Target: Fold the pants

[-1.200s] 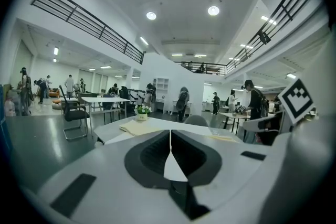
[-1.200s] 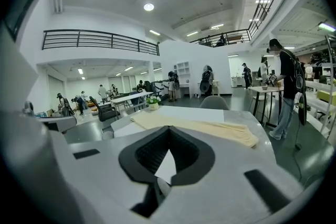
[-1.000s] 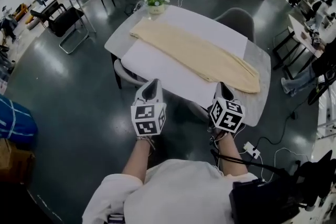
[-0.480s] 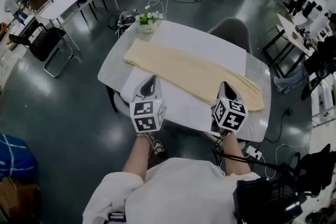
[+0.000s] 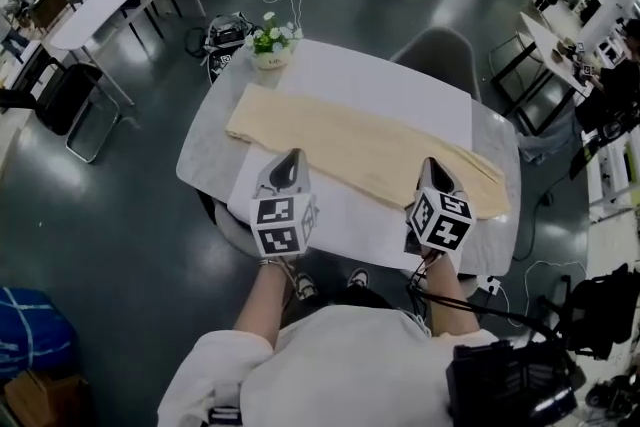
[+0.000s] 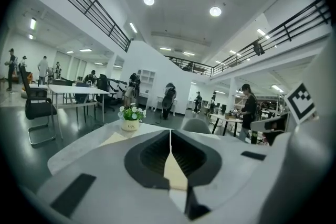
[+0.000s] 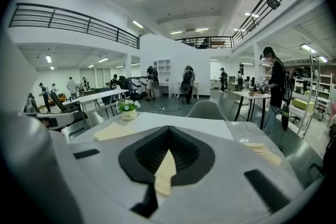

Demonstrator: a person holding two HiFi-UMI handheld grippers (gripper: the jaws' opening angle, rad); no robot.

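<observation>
Cream pants (image 5: pixel 370 150) lie flat and stretched out slantwise on a white mat (image 5: pixel 400 95), from the table's far left to its near right. My left gripper (image 5: pixel 291 155) hovers over the mat at the near edge of the pants, jaws shut and empty. My right gripper (image 5: pixel 431 162) hangs over the pants' near edge toward their right end, also shut and empty. In the left gripper view the jaws (image 6: pixel 170 132) meet at a thin line, with pants (image 6: pixel 116 138) beyond. In the right gripper view the shut tips (image 7: pixel 168 128) point across the pants (image 7: pixel 113 131).
The grey table (image 5: pixel 205 150) bears a small pot of flowers (image 5: pixel 270 40) at its far left corner. A grey chair (image 5: pixel 440 50) stands behind it. Cables and a power strip (image 5: pixel 490 287) lie on the floor at the right. Other tables, chairs and people fill the room beyond.
Both grippers have moved forward from in front of the table to above its near part, now reaching the pants' near edge. The pants have not moved.
</observation>
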